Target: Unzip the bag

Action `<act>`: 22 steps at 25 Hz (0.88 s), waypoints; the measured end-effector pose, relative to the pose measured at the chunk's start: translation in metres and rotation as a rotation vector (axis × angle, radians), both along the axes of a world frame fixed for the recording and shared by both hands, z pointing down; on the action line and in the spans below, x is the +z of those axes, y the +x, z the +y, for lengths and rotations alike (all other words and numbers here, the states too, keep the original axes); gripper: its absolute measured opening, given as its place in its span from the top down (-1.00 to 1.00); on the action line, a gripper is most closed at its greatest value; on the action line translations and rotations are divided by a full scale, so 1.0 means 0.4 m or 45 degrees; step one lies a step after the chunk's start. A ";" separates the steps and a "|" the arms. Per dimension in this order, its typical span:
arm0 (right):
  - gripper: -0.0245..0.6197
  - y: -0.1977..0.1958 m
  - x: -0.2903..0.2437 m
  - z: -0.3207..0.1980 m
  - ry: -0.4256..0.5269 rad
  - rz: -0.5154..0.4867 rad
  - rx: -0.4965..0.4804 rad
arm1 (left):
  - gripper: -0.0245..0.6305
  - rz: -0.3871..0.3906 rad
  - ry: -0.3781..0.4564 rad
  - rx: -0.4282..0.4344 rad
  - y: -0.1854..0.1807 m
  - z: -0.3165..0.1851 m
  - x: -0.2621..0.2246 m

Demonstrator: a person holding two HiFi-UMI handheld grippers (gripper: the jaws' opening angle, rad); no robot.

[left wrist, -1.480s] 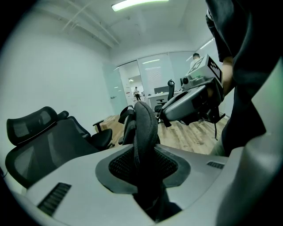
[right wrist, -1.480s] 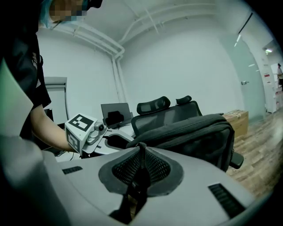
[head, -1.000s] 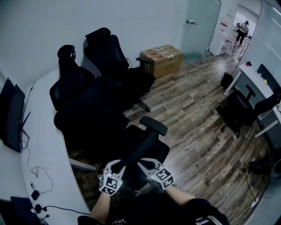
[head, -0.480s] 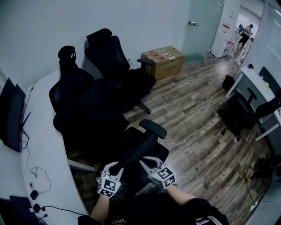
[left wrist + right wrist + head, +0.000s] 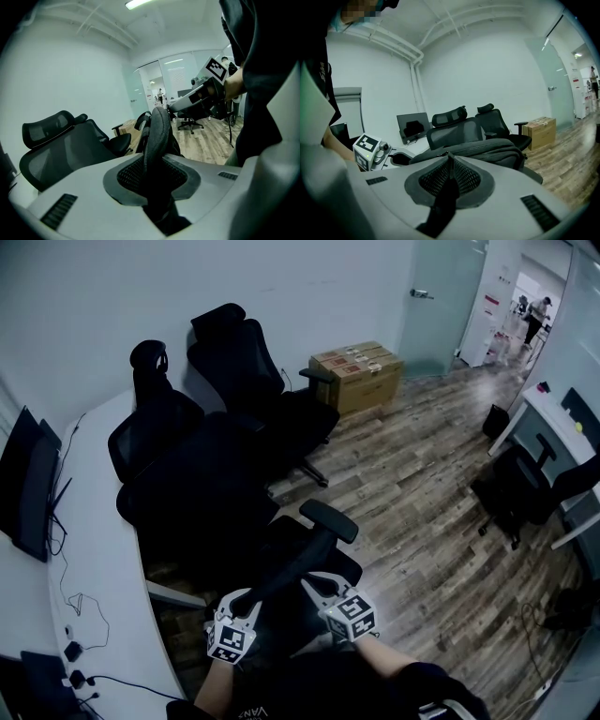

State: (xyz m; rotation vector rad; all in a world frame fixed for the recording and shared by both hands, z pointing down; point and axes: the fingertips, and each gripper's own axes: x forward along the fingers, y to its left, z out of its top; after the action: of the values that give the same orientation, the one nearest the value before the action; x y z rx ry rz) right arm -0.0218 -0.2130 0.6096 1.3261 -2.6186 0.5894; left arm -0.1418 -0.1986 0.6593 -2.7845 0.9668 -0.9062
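- My left gripper (image 5: 152, 172): jaws closed on a thick black padded strap (image 5: 157, 133), pads pressing it from both sides. The strap rises upright out of the jaws to the centre of the frame.
- My right gripper (image 5: 450, 174): jaws nearly together, pinching a thin black tab (image 5: 446, 193) that runs up between the pads. I cannot tell whether it is the zip pull.
- Bag (image 5: 487, 149): dark and soft, lying flat just beyond my right jaws at centre frame. The tab leads straight to its near edge. In the head view it sits at bottom centre between my two grippers, where black on black blurs its outline.
- Each gripper in the other's view: the right one at the upper right of the left gripper view, and the left one at the left edge of the right gripper view. Both show their marker cubes.
- Armrest (image 5: 328, 519): black, on a slanted stem, just above my grippers in the head view.
- Office chairs (image 5: 225, 362): several black ones, clustered at upper left of the head view and behind the bag in the right gripper view.
- Desk (image 5: 94, 512): white and curved, along the left edge of the head view, with cables on it.
- Monitor (image 5: 412, 125): dark screen, left of centre in the right gripper view.
- Cardboard boxes (image 5: 356, 373): brown, against the wall at upper centre.
- Floor (image 5: 422, 493): wood planks, filling the right half.
- Person (image 5: 539, 310): small figure in the doorway at far upper right.
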 end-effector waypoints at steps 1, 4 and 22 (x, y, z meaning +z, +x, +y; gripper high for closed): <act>0.73 0.010 -0.001 -0.006 -0.003 0.000 0.006 | 0.61 -0.001 -0.001 -0.007 0.000 -0.001 0.001; 0.73 0.038 -0.002 -0.021 -0.004 -0.002 0.012 | 0.61 -0.008 -0.004 -0.027 0.003 -0.005 0.002; 0.73 0.196 0.004 -0.101 -0.019 -0.014 0.029 | 0.61 -0.049 -0.014 -0.164 0.069 -0.013 -0.005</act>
State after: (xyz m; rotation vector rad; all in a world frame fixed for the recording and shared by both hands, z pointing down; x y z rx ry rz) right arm 0.0568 -0.2534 0.6111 1.3540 -2.6055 0.6198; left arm -0.1143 -0.2039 0.6573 -2.7300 1.1494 -0.9793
